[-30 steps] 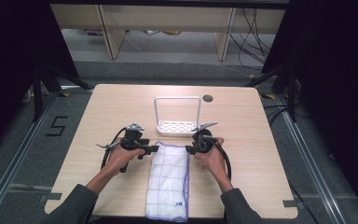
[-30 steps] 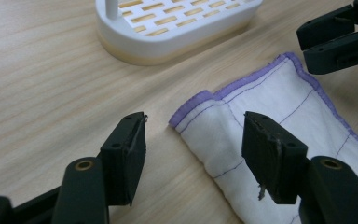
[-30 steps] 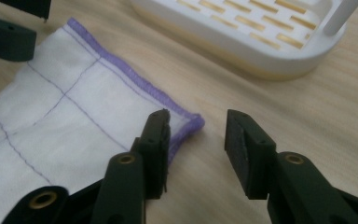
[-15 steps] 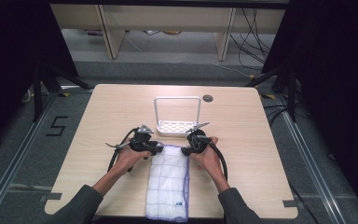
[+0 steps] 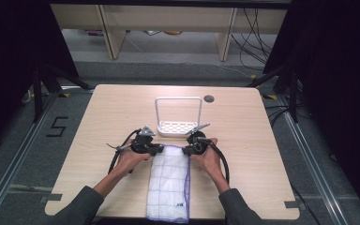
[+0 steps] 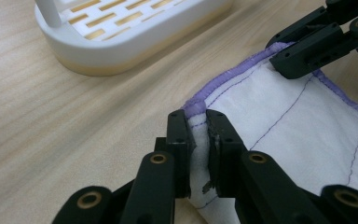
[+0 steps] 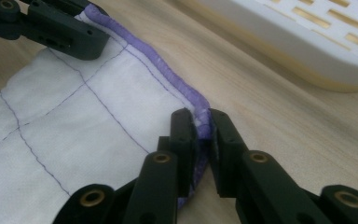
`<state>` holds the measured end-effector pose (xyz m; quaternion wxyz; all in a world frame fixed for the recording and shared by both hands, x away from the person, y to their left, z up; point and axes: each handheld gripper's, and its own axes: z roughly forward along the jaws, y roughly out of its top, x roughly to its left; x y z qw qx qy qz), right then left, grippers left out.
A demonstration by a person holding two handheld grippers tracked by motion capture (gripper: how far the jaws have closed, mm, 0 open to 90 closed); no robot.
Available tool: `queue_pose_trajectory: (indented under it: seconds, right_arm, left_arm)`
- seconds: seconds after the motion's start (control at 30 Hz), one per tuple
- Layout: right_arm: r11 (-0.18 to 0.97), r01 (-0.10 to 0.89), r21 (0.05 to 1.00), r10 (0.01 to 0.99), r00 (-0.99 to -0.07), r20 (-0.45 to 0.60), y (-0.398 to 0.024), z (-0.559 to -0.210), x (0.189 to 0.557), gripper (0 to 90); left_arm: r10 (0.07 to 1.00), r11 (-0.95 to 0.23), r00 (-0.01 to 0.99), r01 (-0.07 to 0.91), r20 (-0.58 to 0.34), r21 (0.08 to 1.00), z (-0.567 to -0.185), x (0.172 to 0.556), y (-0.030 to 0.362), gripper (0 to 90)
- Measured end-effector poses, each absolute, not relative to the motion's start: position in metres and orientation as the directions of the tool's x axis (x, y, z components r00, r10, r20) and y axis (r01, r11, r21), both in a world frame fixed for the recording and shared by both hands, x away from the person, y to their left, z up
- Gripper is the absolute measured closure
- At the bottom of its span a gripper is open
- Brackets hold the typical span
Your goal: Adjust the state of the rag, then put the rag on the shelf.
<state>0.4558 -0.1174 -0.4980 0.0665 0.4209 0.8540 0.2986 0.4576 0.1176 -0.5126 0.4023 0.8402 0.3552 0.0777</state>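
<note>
**Mia:** Look at the left hand-held gripper (image 6: 196,122). Its two black jaws have just been closing, and now they pinch a corner of the white cloth (image 6: 279,126), right at the purple edge.

**Ben:** The right hand-held gripper (image 7: 199,119) did the same. Its jaws have just been closing too, and they squeeze the other far corner, with the purple edge bunched up between them.

**Mia:** In the left gripper view I can see the other hand-held gripper farther off, sitting on the cloth's edge. From above you can't see the pinch at all. The tips are too small.

**Ben:** But the high view shows the whole cloth (image 5: 169,183). It lies flat on the counter (image 5: 98,117), long and thin, and its near end reaches the counter's front edge. Both hands sit at its far end, one on each side.

**Mia:** And the white rack (image 5: 178,123) stands just behind the hand-held grippers. Up close I see the slots in its base (image 6: 121,28).
</note>
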Motion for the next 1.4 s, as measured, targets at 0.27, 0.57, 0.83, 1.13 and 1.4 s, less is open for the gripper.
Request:
queue_pose_trajectory:
  seconds: [0.27,0.57,0.83,1.13,1.4]
  right_arm:
    - [0.454,0.622,0.638,0.73,-0.67,0.134,-0.123,-0.484,0.45,84.7]
    - [0.444,0.611,0.655,0.727,-0.673,0.136,-0.123,-0.472,0.444,84.8]
    - [0.446,0.606,0.659,0.725,-0.676,0.13,-0.124,-0.458,0.44,84.7]
    - [0.437,0.587,0.681,0.716,-0.686,0.132,-0.129,-0.447,0.437,84.8]
    - [0.397,0.561,0.726,0.712,-0.688,0.142,-0.137,-0.421,0.423,84.9]
  left_arm:
    - [0.656,-0.407,0.739,0.519,-0.155,0.752,-0.504,0.455,0.119,82.1]
    - [0.654,-0.365,0.733,0.522,-0.187,0.771,-0.489,0.45,0.123,82.6]
    - [0.639,-0.359,0.743,0.519,-0.201,0.776,-0.476,0.447,0.124,82.8]
    - [0.627,-0.347,0.752,0.505,-0.205,0.79,-0.462,0.442,0.127,83.0]
    - [0.603,-0.328,0.773,0.464,-0.196,0.823,-0.43,0.428,0.127,83.0]
